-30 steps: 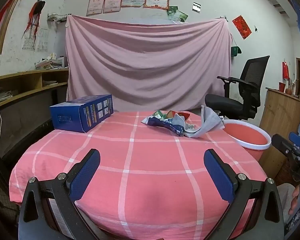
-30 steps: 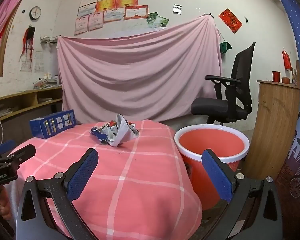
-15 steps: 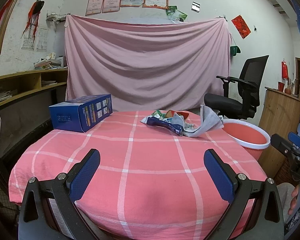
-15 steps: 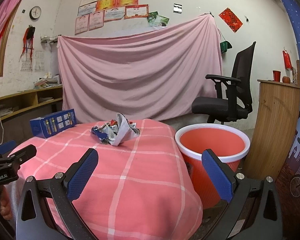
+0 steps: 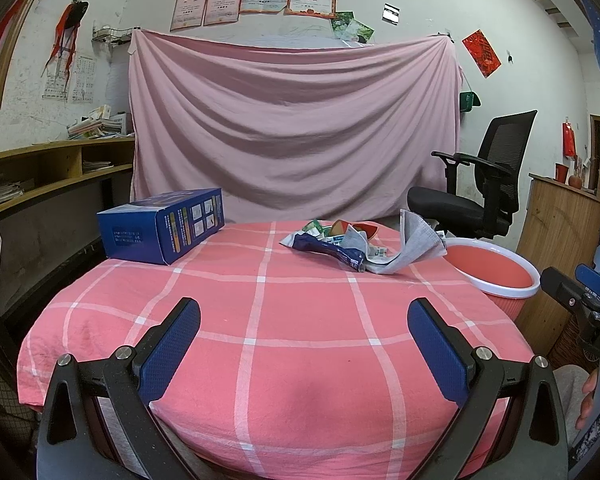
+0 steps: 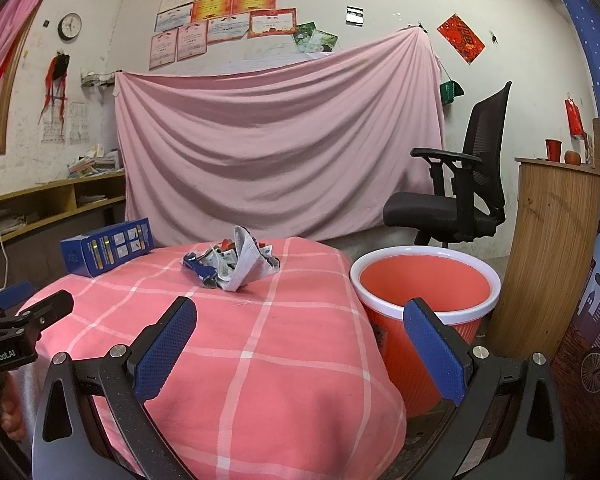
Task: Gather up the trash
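A heap of trash (image 5: 356, 244) (image 6: 232, 264), made of crumpled wrappers and a grey paper, lies at the far right part of the pink checked tablecloth (image 5: 260, 320) (image 6: 240, 340). An orange bucket with a white rim (image 5: 496, 272) (image 6: 424, 292) stands on the floor right of the table. My left gripper (image 5: 304, 316) is open over the table's near edge, well short of the trash. My right gripper (image 6: 300, 316) is open too, nothing between its fingers, near the table's right corner beside the bucket.
A blue box (image 5: 164, 226) (image 6: 108, 246) rests at the table's far left. A black office chair (image 5: 480, 184) (image 6: 460, 184) stands behind the bucket, a wooden cabinet (image 6: 552, 248) to its right. Shelves (image 5: 52, 176) line the left wall. A pink sheet hangs behind.
Both grippers have crept slightly forward; the view is almost unchanged. Both stay open.
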Motion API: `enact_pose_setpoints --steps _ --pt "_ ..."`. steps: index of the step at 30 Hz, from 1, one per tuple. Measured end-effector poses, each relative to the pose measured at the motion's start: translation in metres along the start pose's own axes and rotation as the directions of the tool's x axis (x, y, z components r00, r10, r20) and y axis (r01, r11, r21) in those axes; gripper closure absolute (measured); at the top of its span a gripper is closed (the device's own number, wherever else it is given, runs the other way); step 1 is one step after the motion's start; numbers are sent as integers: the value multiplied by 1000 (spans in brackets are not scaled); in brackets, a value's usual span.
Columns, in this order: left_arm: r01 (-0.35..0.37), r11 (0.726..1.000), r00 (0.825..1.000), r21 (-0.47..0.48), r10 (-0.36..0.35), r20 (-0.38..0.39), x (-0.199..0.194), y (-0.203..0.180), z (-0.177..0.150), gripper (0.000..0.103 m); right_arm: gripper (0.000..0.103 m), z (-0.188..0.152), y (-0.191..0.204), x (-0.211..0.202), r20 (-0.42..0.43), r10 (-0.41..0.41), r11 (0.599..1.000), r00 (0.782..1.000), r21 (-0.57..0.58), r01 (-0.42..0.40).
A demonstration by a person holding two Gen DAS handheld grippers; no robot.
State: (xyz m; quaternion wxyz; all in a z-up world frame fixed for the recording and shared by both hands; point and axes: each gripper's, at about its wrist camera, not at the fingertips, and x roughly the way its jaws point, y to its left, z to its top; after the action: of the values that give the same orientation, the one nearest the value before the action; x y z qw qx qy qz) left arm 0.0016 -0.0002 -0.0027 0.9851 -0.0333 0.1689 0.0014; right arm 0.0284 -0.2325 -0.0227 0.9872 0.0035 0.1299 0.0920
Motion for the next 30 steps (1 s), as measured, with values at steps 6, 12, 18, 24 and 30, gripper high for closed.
enact_pose_setpoints --steps 6,12,18,24,30 --pt "0 1000 1000 0 0 0 0 0 0 2 0 0 1 0 -1 0 1000 1000 1 0" --pt "0 1000 1000 0 0 -1 0 0 0 1 0 0 0 0 -1 0 1000 1000 1 0" --pt "0 1000 1000 0 0 -1 0 0 0 1 0 -1 2 1 -4 4 1000 1000 2 -4" --pt "0 1000 1000 0 0 -1 0 0 0 1 0 -2 2 1 -4 5 1000 1000 2 -5" --pt "0 1000 1000 0 0 0 0 0 0 1 0 -2 2 1 -4 5 1000 1000 2 -5"
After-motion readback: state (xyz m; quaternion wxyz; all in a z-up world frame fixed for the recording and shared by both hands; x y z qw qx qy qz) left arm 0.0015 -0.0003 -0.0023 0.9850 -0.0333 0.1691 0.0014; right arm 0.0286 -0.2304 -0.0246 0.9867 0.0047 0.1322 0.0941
